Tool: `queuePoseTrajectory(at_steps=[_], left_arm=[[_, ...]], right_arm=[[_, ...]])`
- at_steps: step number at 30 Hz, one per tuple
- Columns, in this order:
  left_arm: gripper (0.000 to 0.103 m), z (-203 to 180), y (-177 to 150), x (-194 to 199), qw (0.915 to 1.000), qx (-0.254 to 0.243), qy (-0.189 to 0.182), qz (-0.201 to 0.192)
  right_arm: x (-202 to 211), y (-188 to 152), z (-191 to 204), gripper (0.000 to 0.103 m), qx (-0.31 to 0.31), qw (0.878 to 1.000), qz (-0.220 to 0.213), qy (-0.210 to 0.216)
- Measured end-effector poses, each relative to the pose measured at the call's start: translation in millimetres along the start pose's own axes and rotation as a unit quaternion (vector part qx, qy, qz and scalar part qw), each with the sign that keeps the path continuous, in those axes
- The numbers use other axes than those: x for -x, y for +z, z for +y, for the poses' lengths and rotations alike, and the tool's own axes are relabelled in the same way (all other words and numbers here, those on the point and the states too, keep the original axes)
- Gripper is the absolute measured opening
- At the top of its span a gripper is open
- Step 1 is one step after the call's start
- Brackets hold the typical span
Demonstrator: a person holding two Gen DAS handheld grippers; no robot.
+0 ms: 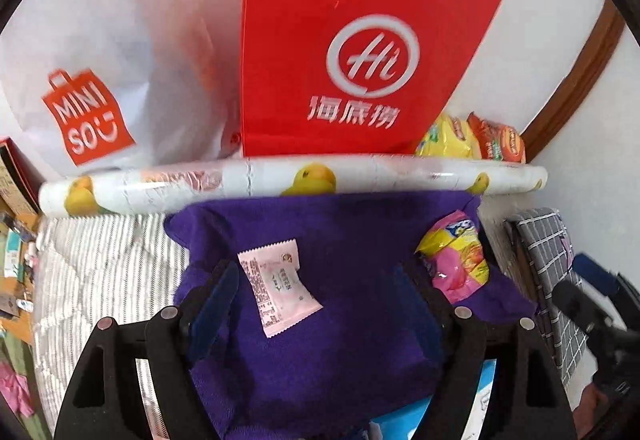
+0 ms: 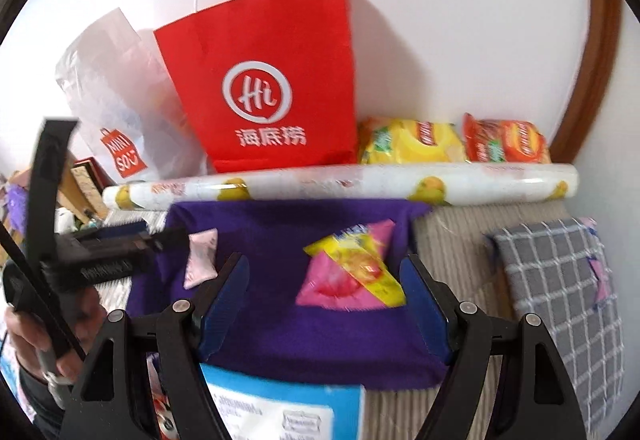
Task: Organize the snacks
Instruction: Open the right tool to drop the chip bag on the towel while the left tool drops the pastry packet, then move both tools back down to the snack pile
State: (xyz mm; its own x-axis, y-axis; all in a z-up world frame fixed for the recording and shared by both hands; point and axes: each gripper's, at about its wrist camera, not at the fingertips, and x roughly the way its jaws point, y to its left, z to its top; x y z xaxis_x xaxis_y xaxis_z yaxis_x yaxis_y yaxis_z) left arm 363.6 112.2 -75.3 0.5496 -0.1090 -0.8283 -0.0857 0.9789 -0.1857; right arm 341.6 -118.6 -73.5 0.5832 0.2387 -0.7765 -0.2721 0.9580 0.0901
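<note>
A purple cloth (image 1: 344, 264) (image 2: 280, 240) lies spread on the bed. A pale pink snack packet (image 1: 278, 290) (image 2: 202, 258) lies on its left part. A pink and yellow snack bag (image 1: 456, 260) (image 2: 352, 272) lies on its right part. My left gripper (image 1: 316, 284) is open above the cloth, and the pink packet lies by its left finger. My right gripper (image 2: 326, 284) is open around the pink and yellow bag, not touching it. The left gripper also shows at the left of the right wrist view (image 2: 100, 252).
A red paper bag (image 1: 344, 40) (image 2: 272, 80) and a white Miniso bag (image 1: 92, 52) (image 2: 120, 112) stand against the wall behind a printed roll (image 1: 280, 180) (image 2: 340, 184). Yellow (image 2: 412, 142) and orange (image 2: 506, 144) chip bags lie beside them. A grey checked cloth (image 2: 560, 300) lies right; a blue-white box (image 2: 280, 408) lies near.
</note>
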Motion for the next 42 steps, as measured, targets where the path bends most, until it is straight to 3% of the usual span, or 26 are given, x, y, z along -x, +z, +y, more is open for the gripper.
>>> queuePoseTrajectory(at_steps=[9,13,18,21,26,30,35,42], left_arm=[[0.078,-23.4,-1.3,54.6,0.9981,-0.032,-0.021,-0.049],[0.078,-20.3,-1.3,88.7,0.9957,-0.024,-0.04,-0.08],[0.078,-16.7,-9.5,122.6,0.9913,-0.016,-0.047,-0.122],[0.078,-11.6,-26.2,126.5,0.9929,-0.015,-0.053,-0.105],[0.077,7.5,-61.9,124.5,0.9962,-0.005,-0.039,-0.078],[0.077,25.3,-91.3,121.1,0.9977,0.01,-0.028,-0.062],[0.078,44.4,-127.2,116.9,0.9988,0.019,-0.013,-0.044],[0.078,66.5,-170.8,112.8,0.9993,0.02,0.006,-0.03]], right_arm=[[61.8,-35.6,-7.1,0.078,-0.023,0.999,0.007,-0.042],[91.8,-62.2,-5.6,0.09,-0.023,0.997,-0.016,-0.067],[106.9,-94.3,2.7,0.09,-0.012,0.997,-0.007,-0.08],[107.7,-115.8,8.1,0.09,-0.002,0.997,0.007,-0.072],[102.0,-157.0,15.4,0.09,-0.001,1.0,0.022,-0.01],[84.4,-188.1,14.1,0.079,-0.022,0.998,0.044,0.028],[62.3,-213.2,12.8,0.077,-0.037,0.996,0.062,0.056],[32.1,-223.7,19.7,0.077,-0.008,0.999,0.038,0.022]])
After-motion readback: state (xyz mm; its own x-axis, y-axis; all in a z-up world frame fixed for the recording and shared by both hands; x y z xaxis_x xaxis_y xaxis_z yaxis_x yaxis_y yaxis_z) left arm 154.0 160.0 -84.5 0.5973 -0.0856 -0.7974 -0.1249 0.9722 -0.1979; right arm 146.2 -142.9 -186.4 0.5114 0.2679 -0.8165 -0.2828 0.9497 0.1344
